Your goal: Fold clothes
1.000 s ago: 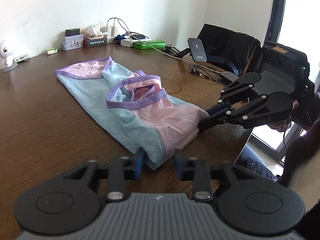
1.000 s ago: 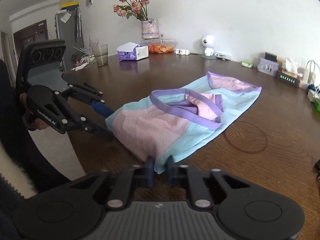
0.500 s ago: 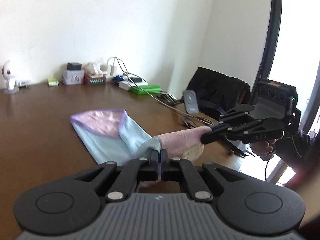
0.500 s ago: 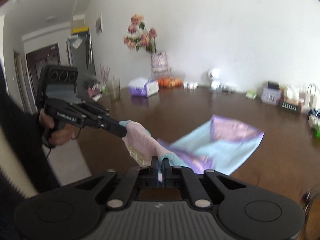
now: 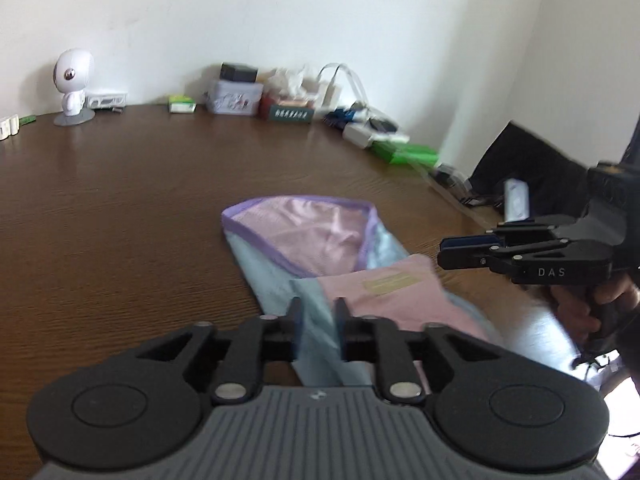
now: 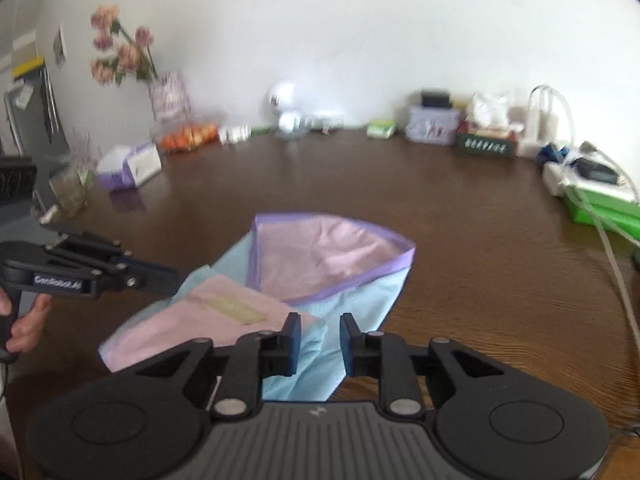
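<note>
Jaws of both grippers parting, pads clear of the cloth, though cloth shows between each pair

1. Left gripper (image 5: 317, 312): jaws opening, blue cloth seen in the gap and below; pads not pressing on it. Seen from the right wrist view at 9 o'clock (image 6: 176, 278), held in a hand (image 6: 24, 324)

2. Right gripper (image 6: 320, 330): jaws opening, blue cloth visible in the gap, not pinched. In the left wrist view it sits at 3 o'clock (image 5: 442, 252), tips just beside the pink fold; hand (image 5: 576, 308) on its grip

3. Garment (image 5: 320, 248): light blue and pink mesh with purple trim, lying on the counter (image 5: 120, 208). Near end doubled over the rest, pink panel with a yellowish label uppermost; purple-trimmed pink opening at 12 o'clock of the fold, flat on the wood

4. Along the counter's far edge, well apart from the garment: small white robot figure (image 5: 72, 84) at 10 o'clock, patterned tin (image 5: 234, 96), green boxes (image 5: 408, 154) at 2 o'clock with chargers and cables

5. Right wrist view, 10 o'clock: vase of pink flowers (image 6: 168, 94), tissue pack (image 6: 130, 166)
</note>
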Demonstrator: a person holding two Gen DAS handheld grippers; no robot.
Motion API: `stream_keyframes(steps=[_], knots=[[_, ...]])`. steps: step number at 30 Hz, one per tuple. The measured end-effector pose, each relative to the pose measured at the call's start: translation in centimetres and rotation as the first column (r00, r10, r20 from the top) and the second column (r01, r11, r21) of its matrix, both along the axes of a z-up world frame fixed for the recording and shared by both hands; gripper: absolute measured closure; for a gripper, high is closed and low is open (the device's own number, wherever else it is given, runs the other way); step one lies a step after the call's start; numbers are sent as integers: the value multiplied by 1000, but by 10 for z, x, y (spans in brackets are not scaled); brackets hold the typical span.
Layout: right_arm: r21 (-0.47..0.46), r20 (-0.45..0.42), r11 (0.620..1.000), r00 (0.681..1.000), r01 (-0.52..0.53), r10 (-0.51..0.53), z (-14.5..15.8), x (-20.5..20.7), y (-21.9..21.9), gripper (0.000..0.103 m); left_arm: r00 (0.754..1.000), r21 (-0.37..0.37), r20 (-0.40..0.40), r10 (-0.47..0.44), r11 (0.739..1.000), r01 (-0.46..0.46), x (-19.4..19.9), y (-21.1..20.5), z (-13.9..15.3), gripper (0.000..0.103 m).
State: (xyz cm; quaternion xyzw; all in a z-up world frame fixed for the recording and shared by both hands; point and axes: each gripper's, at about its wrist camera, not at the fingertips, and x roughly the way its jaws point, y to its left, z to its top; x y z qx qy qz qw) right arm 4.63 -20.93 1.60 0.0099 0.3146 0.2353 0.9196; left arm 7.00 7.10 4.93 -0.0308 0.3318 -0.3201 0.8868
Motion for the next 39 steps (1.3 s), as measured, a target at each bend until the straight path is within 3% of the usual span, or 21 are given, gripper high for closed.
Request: stream_keyframes(steps=[2, 5, 6, 8, 11, 14, 17, 20, 24, 28, 30, 34, 37, 39], knots=[[3, -6, 1000, 1000, -22, 22, 0, -9, 5, 82, 1000, -21, 8, -29, 999, 29, -12, -6, 7, 59], [-16, -46, 997, 997, -70, 69, -8, -18, 22, 85, 998, 57, -19, -66, 996, 67, -14, -40, -7, 63], [-22, -59, 996, 995, -86, 84, -11, -20, 28, 86, 997, 91, -40, -65, 993, 69, -12, -47, -15, 70], [-62, -91, 997, 995, -53, 48, -20, -20, 32, 83, 997, 121, -63, -48, 991, 56, -13, -52, -27, 72], [-30, -127, 1000, 992, -5, 1, -18, -24, 14, 81, 996, 96, -81, -36, 994, 43, -16, -46, -23, 71], [-7, -85, 1000, 996, 26, -27, -8, -26, 11, 83, 997, 59, -79, -12, 998, 16, -12, -44, -14, 67], [81, -33, 997, 999, -4, 7, 0, -19, 18, 85, 998, 84, -49, 32, 996, -28, 3, -54, -11, 65], [46, -57, 999, 998, 21, -18, -11, 2, 34, 90, 993, 132, -93, 69, 990, -57, 15, -60, -24, 67], [-9, -96, 995, 990, 101, -102, -24, 6, 30, 89, 994, 128, -62, 88, 989, -79, 6, -52, -25, 61], [-5, -17, 998, 997, 70, -70, -7, -20, 26, 88, 989, 87, -73, 129, 989, -123, -17, -32, -15, 54], [6, -5, 1000, 1000, -2, 2, -2, -37, 27, 88, 989, 87, -90, 118, 990, -110, -30, -29, -16, 51], [-13, -99, 998, 993, -58, 56, -21, -51, 32, 90, 986, 148, -108, 125, 983, -108, -40, -25, -22, 52], [25, -88, 998, 995, -50, 52, -7, -52, 20, 88, 979, 101, -108, 173, 982, -162, -18, -4, -6, 51], [20, -35, 1000, 999, -22, 22, 11, -39, 13, 79, 972, 110, -73, 223, 971, -214, 15, 3, 5, 48]])
